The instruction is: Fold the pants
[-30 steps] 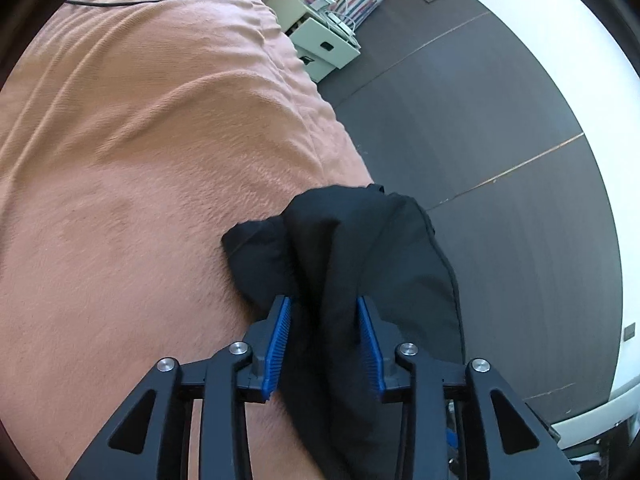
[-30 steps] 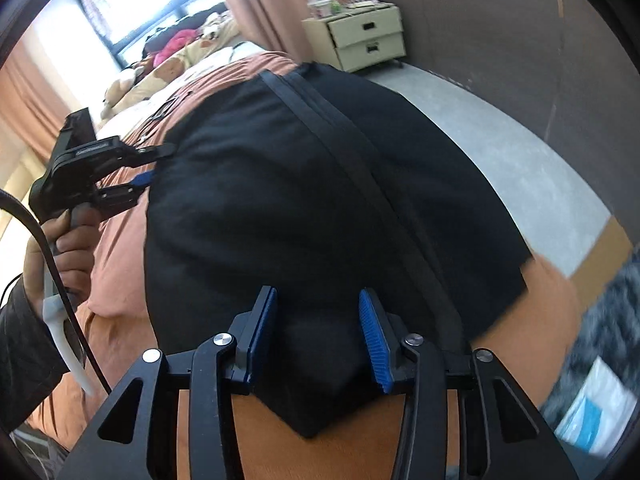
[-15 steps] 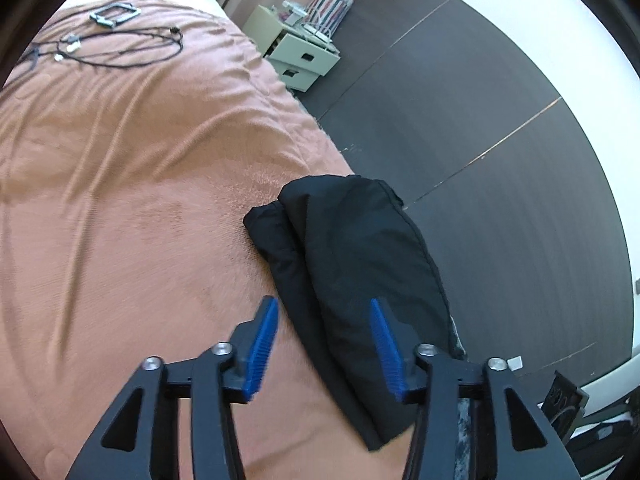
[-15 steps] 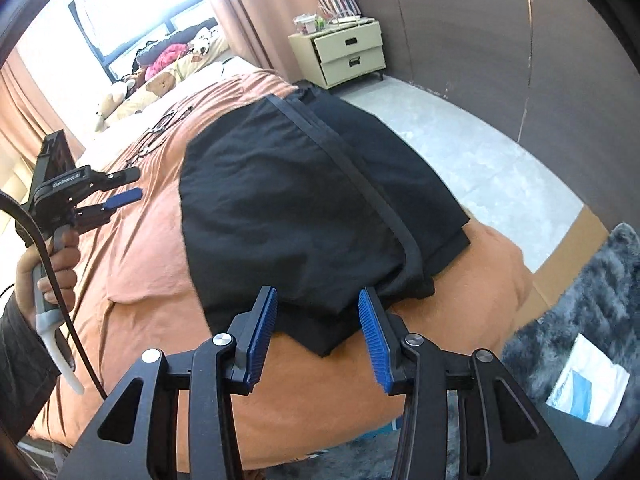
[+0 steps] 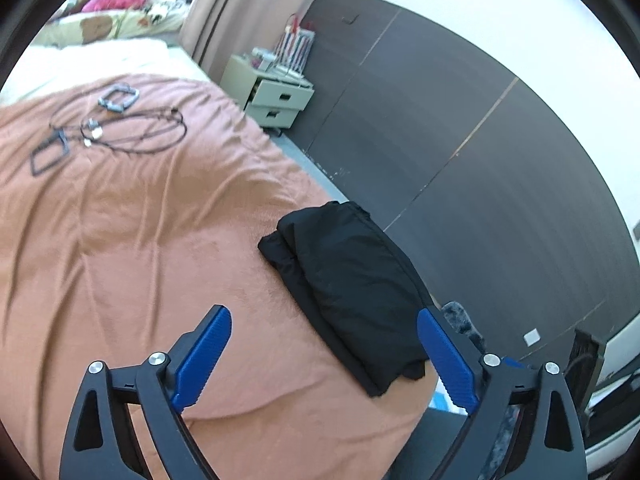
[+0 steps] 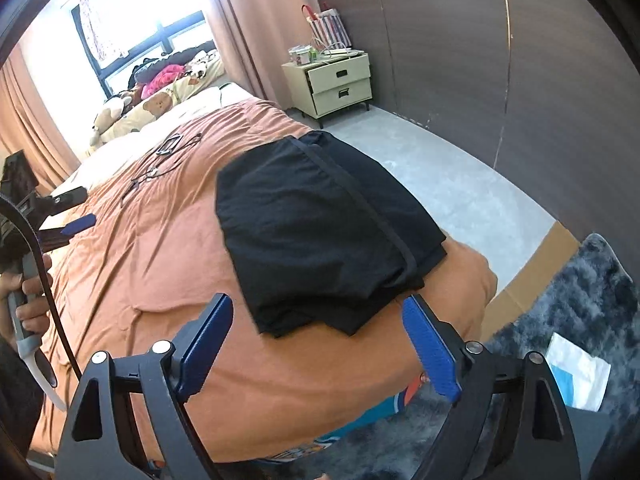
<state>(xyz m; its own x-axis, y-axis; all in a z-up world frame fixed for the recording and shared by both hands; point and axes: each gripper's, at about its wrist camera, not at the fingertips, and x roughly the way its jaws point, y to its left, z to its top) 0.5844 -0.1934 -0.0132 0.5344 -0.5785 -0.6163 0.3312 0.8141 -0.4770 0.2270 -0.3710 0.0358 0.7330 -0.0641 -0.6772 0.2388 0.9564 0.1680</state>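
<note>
- On bed (image 6: 168,264), near its corner: pants (image 6: 320,232), black, folded into a compact stack, lying flat on the rust-orange cover; one end of the stack just short of the bed's foot edge, one side along the bed's side edge.
- Beside pants, above the bed: left gripper (image 5: 324,356), jaws opening, wide apart, blue pads bare, nothing between them; pants ahead of and below the fingers, not touched.
- At the bed's foot end, facing pants: right gripper (image 6: 318,344), jaws opening, spread wide, nothing clamped; nearest fold of pants seen between the pads but beyond them, apart from both.
- Far left of pants in the right wrist view: hand (image 6: 28,292) wrapped round the handle of the left gripper (image 6: 76,224), a black cable running down past it.
- Farther up the bed from pants: cables (image 5: 132,132), black, looped loosely on the cover, with small rectangular frames beside them.
- Beyond pants, off the bed against the dark wall: nightstand (image 6: 340,80), pale, two drawers, small items on top.
- Past the bed's head end, by the window: pillows (image 6: 160,100) and heaped bedding.
- Below pants, on the floor at the bed's corner: rug (image 6: 580,300), grey, shaggy, with a white and blue bag (image 6: 576,376) on it.
</note>
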